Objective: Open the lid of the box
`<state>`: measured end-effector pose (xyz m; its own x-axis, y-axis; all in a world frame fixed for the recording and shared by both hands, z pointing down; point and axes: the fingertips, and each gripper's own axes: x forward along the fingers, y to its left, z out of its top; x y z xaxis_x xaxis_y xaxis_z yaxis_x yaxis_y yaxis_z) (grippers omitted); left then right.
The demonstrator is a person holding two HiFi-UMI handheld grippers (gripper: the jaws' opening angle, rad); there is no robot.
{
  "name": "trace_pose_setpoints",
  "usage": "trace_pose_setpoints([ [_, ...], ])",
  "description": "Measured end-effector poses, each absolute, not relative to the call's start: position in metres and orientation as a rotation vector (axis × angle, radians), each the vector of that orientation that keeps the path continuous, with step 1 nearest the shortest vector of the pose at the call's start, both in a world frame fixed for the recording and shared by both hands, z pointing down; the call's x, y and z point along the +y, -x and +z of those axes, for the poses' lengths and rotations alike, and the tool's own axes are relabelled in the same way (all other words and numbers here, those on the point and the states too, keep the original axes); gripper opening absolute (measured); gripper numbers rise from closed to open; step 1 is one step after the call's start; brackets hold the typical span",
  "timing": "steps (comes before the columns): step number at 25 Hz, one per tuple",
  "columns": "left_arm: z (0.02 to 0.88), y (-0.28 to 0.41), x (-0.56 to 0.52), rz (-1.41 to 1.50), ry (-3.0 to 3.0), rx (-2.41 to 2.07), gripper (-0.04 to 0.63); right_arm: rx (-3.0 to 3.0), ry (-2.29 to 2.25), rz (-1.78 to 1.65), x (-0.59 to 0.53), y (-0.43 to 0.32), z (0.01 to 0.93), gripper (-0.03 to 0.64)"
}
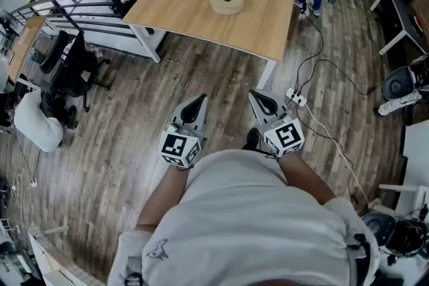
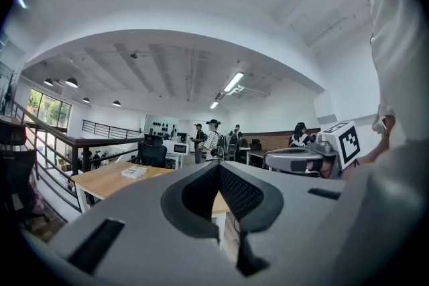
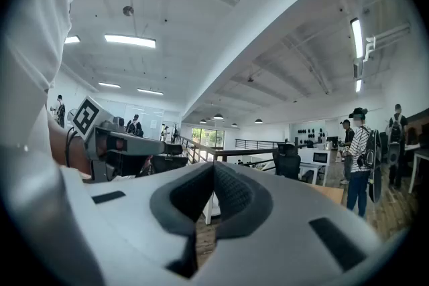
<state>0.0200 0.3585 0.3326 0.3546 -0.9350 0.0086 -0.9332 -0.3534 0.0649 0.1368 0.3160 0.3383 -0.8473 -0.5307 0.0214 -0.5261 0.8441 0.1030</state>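
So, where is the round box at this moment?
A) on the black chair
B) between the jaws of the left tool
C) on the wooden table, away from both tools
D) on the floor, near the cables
C: in the head view the round box lies on the wooden table, while the left tool and the right tool are shut and empty, near the person's body.
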Motion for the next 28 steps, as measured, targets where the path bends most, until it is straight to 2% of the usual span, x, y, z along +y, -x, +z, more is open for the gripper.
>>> trace_pose_setpoints([
  [26,0.332,-0.003,0.334,-0.076,-2.54,-1.799,0.008,-2.946,-0.854,-0.121,0.273,-0.129,0.347,0.005],
  [28,0.333,-0.001,0.326,-0.075,-2.531,-1.807,0.008,-2.942,-0.851,-0.119,0.265,-0.13,0.347,0.025],
])
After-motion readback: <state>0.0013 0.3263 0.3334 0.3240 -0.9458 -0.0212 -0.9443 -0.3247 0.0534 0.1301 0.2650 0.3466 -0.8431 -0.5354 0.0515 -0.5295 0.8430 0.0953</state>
